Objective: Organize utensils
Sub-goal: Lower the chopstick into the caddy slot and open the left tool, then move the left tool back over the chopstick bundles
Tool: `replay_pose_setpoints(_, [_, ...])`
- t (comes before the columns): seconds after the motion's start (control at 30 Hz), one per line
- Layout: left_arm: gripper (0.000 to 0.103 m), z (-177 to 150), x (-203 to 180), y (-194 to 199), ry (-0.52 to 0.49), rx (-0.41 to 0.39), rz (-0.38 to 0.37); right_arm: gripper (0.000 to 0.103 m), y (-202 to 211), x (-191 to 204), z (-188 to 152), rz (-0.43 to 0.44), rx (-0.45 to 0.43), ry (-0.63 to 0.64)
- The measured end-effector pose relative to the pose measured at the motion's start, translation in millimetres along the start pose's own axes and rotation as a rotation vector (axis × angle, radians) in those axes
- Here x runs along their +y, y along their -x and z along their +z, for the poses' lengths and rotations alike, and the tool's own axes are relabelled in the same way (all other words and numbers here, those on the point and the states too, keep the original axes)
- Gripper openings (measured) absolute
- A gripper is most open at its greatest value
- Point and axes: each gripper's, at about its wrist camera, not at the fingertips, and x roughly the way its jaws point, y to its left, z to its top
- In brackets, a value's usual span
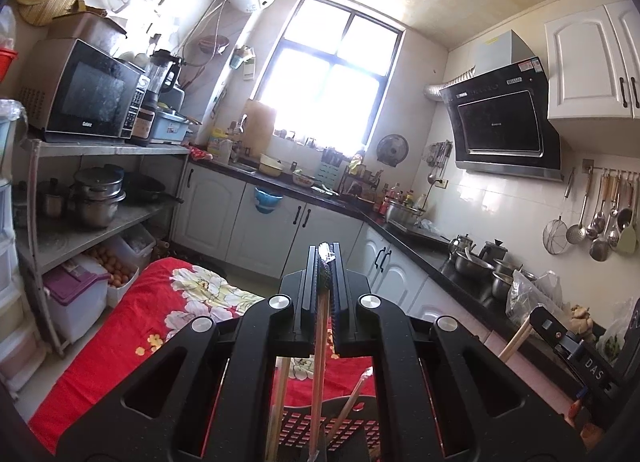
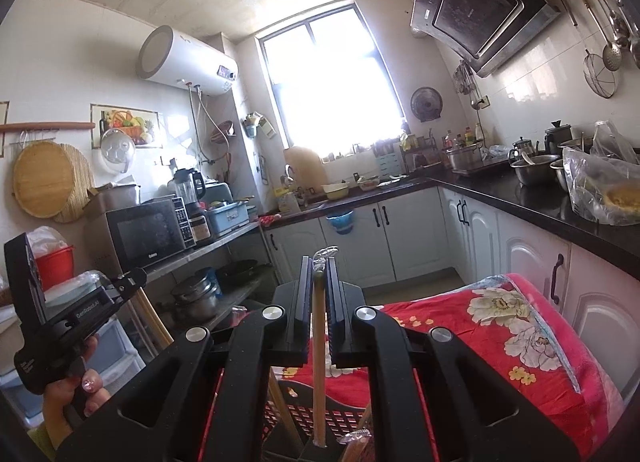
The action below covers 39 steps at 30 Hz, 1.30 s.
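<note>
Two grippers each pinch one slim wooden utensil upright: the left gripper (image 1: pixel 325 262) clamps a dark-topped stick (image 1: pixel 320 342) bearing crinkled clear wrap, the right gripper (image 2: pixel 319 278) a pale round-tipped stick (image 2: pixel 319 362). Both shafts run down into a black perforated plastic basket (image 2: pixel 296 402) on the red floral cloth (image 2: pixel 520 326).

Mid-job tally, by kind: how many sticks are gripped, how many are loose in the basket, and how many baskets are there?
Gripped sticks: 2 (left gripper holds one; right gripper holds one)
Loose sticks in basket: 2 visible
Basket: 1
Total: 5
</note>
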Motion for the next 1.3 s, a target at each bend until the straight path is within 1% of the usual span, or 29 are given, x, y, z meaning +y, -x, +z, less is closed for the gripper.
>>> replay_pose_setpoints(0.1, [0.003, -9.4, 0.7, -1.5, -0.013, -0.008, 0.002, 0.007, -1.7, -0.3, -7.5, -0.013, 0.002, 0.009])
replay_pose_setpoints(0.33, [0.003, -24.6, 4.7, -7.6, -0.012, 0.017, -0.003, 0.007, -7.3, -2.8, -22.7, -0.029, 0.022, 0.009])
replay_pose_setpoints(0.67, [0.003, -42.0, 11.0, -11.5, -0.019, 0.054, -0.022, 0.008, -2.8, -5.6, -30.9, -0.042, 0.038, 0.011])
replay_pose_setpoints(0.7, [0.004, -43.3, 11.7, -12.0, -0.017, 0.059, -0.021, 0.009, -2.1, -6.5, -31.5, -0.043, 0.041, 0.008])
replay_pose_setpoints(0.73, [0.005, -44.8, 12.7, -12.7, -0.014, 0.067, -0.022, 0.014, -1.6, -7.9, -32.3, -0.043, 0.046, 0.002])
replay_pose_setpoints(0.77, [0.010, -46.2, 13.7, -12.7, -0.012, 0.073, -0.024, 0.020, -1.0, -9.1, -33.0, -0.044, 0.049, -0.005])
replay_pose_setpoints(0.8, [0.013, -47.4, 15.0, -12.6, -0.009, 0.078, -0.023, 0.024, -0.2, -10.2, -33.7, -0.046, 0.051, -0.011])
replay_pose_setpoints(0.93, [0.015, -49.0, 19.3, -9.9, -0.003, 0.091, -0.024, 0.025, 3.4, -12.5, -35.4, -0.047, 0.057, -0.019])
replay_pose_setpoints(0.97, [0.017, -49.1, 20.1, -8.9, -0.001, 0.093, -0.024, 0.027, 4.2, -12.6, -35.9, -0.047, 0.060, -0.019])
replay_pose_setpoints(1.13, [0.028, -49.1, 25.1, -4.8, 0.014, 0.101, -0.021, 0.030, 8.7, -12.8, -38.1, -0.047, 0.068, -0.022])
replay_pose_setpoints(1.23, [0.037, -48.9, 27.1, -2.0, 0.024, 0.108, -0.023, 0.032, 10.3, -12.6, -38.8, -0.048, 0.072, -0.024])
replay_pose_setpoints(1.3, [0.041, -48.2, 28.4, -1.2, 0.029, 0.128, -0.032, 0.033, 11.4, -14.0, -40.2, -0.051, 0.078, -0.027])
